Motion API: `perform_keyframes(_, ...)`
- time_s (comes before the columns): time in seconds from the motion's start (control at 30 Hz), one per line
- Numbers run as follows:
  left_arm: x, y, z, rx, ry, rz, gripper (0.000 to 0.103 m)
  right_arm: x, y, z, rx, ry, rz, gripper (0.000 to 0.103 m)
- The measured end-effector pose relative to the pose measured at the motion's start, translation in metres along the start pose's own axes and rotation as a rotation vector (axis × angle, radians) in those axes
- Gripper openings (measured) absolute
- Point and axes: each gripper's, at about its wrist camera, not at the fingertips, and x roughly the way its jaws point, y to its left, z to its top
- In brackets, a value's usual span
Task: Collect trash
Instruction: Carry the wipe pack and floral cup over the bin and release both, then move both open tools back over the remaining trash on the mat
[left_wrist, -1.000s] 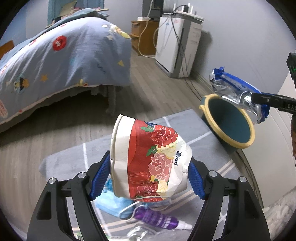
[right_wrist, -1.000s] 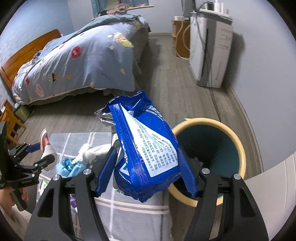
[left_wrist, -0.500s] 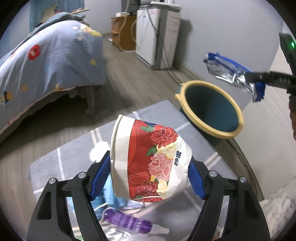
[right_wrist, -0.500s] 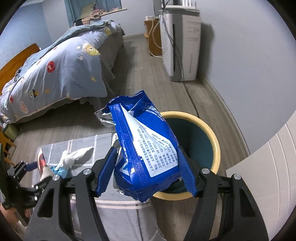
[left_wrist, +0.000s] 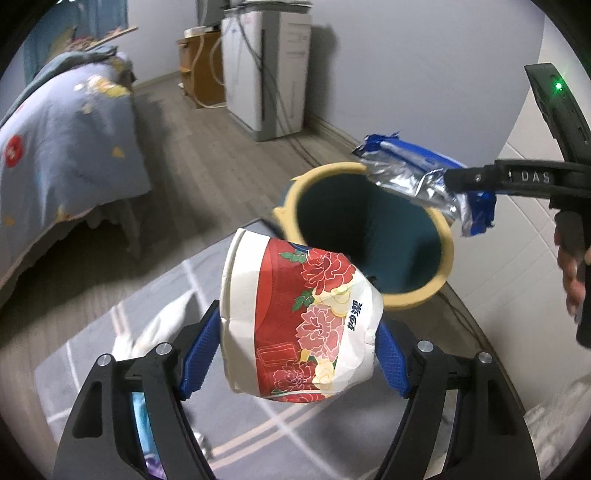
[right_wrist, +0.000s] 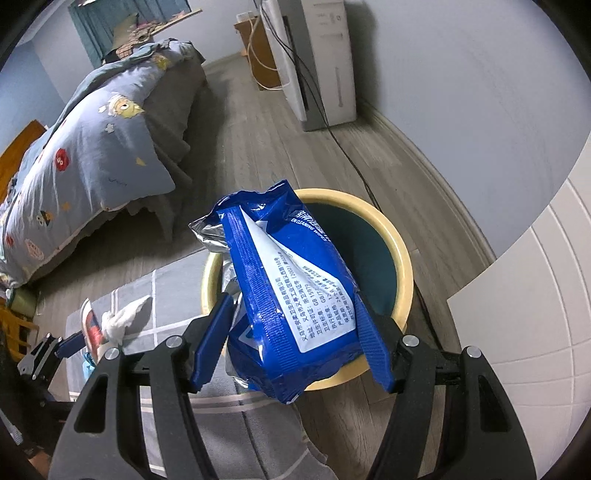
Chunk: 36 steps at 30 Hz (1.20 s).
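My left gripper (left_wrist: 291, 354) is shut on a crumpled paper cup (left_wrist: 295, 325) with red flowers, held in the air just short of a teal bin with a yellow rim (left_wrist: 406, 299). My right gripper (right_wrist: 291, 343) is shut on a blue wet-wipes packet (right_wrist: 295, 288) and holds it directly above the bin's (right_wrist: 402, 258) opening. In the left wrist view the right gripper (left_wrist: 476, 184) and packet (left_wrist: 413, 177) hang over the bin's far rim. In the right wrist view the left gripper (right_wrist: 79, 341) with the cup (right_wrist: 90, 325) is at the lower left.
A grey rug (left_wrist: 92, 354) with white lines lies under the grippers, with a white crumpled tissue (right_wrist: 123, 317) and blue trash (left_wrist: 142, 417) on it. A bed with a blue quilt (right_wrist: 92, 158) stands left. A white appliance (left_wrist: 269, 70) with cables stands by the back wall.
Both grippers have moved toward the bin. The wipes packet now hangs over its opening, and the cup is closer to its near rim.
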Motion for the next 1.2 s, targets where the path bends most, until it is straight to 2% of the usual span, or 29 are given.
perform_keyframes(0.17,0.017,-0.018,0.026,0.054,0.011,0.004,0.076,0.009,-0.015,0.000,0.032,0.012,-0.014,0.065)
perform_keyframes(0.53,0.062,-0.037,0.055,0.099,0.037,-0.022,0.076,0.042,-0.040,-0.003,0.124,0.063,-0.062,0.065)
perform_keyframes(0.67,0.077,-0.042,0.059,0.102,0.037,-0.041,0.076,0.053,-0.051,-0.006,0.185,0.092,-0.057,0.065)
perform_keyframes(0.8,0.088,-0.048,0.060,0.124,0.041,-0.053,0.076,0.060,-0.050,-0.007,0.194,0.108,-0.047,0.066)
perform_keyframes(1.07,0.102,-0.057,0.060,0.167,0.045,-0.047,0.077,0.058,-0.052,-0.004,0.207,0.065,-0.045,0.068)
perform_keyframes(1.17,0.103,-0.058,0.060,0.172,0.038,-0.043,0.080,0.055,-0.052,-0.002,0.212,0.045,-0.045,0.075)
perform_keyframes(1.2,0.103,-0.056,0.060,0.173,0.035,-0.039,0.084,0.053,-0.053,-0.002,0.217,0.038,-0.045,0.081)
